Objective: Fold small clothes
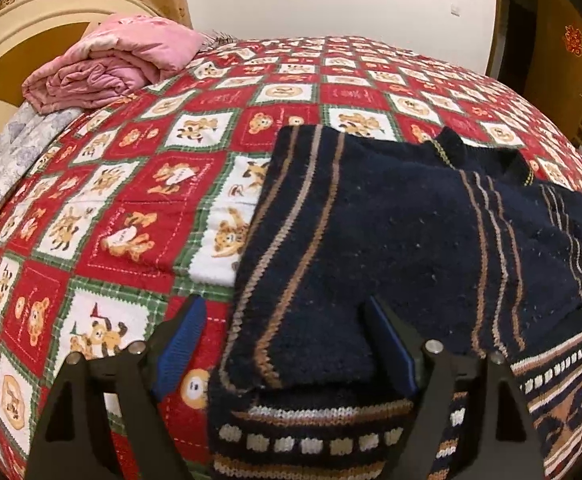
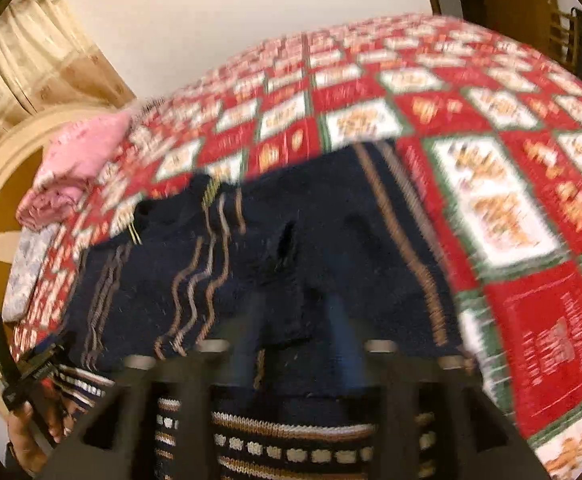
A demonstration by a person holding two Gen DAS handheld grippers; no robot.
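Sweater (image 1: 371, 232): lies on the bedspread (image 1: 139, 208), sleeves folded in.
Feel: soft, thick knit — judged limp, non-slippery.
Hold: best taken at the patterned hem.
Left gripper (image 1: 287, 336): jaws spread, sleeve between, unpinched.
Right gripper (image 2: 295, 332): parted — nothing pinched.

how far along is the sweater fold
Done: both sleeves of the navy sweater look folded in across its body on the checked bedspread. In hand: nothing gripped; the left tool stands open around the left sleeve's cuff, the right tool open over the knit. Left: probably folding the patterned hem up toward the collar.
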